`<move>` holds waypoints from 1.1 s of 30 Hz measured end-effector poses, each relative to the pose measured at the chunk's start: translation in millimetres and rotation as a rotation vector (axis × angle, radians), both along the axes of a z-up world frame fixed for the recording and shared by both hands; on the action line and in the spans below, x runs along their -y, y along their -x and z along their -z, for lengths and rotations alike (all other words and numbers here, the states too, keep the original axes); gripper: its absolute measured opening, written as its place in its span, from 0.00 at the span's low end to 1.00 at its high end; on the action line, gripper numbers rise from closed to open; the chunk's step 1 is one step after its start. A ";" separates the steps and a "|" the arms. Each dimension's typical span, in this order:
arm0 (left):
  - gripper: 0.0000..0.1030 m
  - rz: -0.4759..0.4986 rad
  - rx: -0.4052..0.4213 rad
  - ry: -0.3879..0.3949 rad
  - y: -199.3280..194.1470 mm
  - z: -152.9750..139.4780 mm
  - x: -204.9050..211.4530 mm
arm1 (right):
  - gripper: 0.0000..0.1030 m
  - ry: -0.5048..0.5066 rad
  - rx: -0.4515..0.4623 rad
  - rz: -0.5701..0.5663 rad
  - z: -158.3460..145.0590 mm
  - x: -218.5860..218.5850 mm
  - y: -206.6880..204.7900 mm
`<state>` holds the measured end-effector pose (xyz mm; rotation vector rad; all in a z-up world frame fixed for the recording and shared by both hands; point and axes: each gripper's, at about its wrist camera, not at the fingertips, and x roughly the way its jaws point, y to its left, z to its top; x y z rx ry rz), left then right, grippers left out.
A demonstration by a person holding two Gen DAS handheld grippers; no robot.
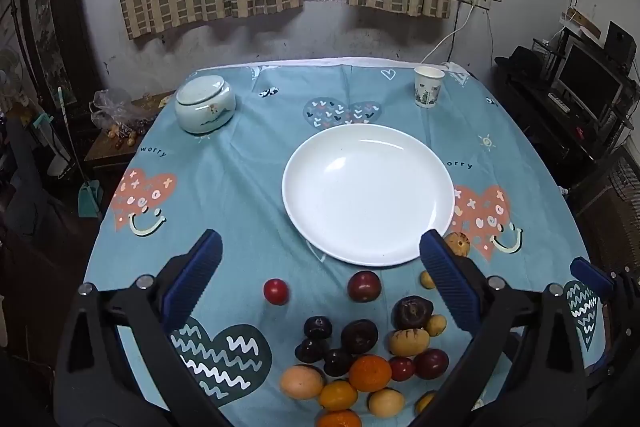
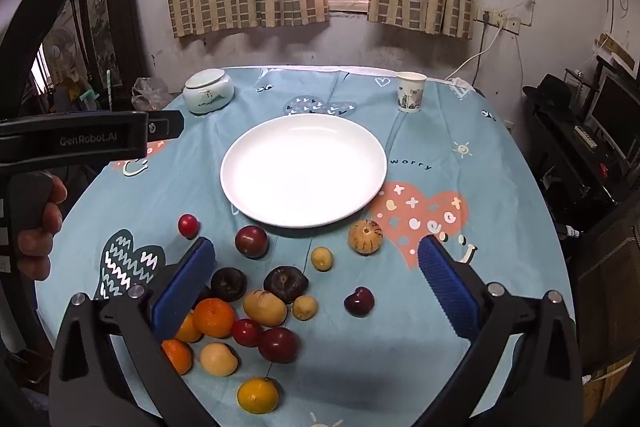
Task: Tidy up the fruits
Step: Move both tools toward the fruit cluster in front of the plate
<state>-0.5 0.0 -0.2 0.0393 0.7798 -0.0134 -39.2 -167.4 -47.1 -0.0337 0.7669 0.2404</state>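
Left wrist view: the left gripper hangs over the near part of the blue tablecloth with its blue pads spread wide and nothing between them. The white plate lies just beyond the right pad, bare. The heap of fruit lies on the cloth between and below the pads: dark plums, oranges, pale yellow fruits. A small red fruit sits apart to the left of the heap.

Right wrist view: the right gripper is likewise spread and pinches nothing. The fruit lies mostly by its left pad; one dark plum sits alone between the pads. A hand holds the left gripper's handle at the left edge.
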 end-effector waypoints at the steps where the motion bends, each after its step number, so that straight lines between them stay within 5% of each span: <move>1: 0.98 -0.006 0.001 -0.002 1.2 -0.1 0.1 | 0.99 -0.002 -0.005 -0.004 0.9 0.3 0.3; 7: 0.98 -0.009 -0.058 0.028 2.0 2.5 -8.7 | 0.99 -0.006 -0.021 0.007 6.3 1.8 0.4; 25: 0.98 0.025 -0.055 0.026 3.0 16.0 -21.3 | 0.99 0.008 -0.084 -0.022 29.2 15.6 4.3; 33: 0.98 0.135 -0.157 0.052 43.6 51.3 -35.6 | 0.94 0.035 -0.368 -0.252 86.3 1.3 37.4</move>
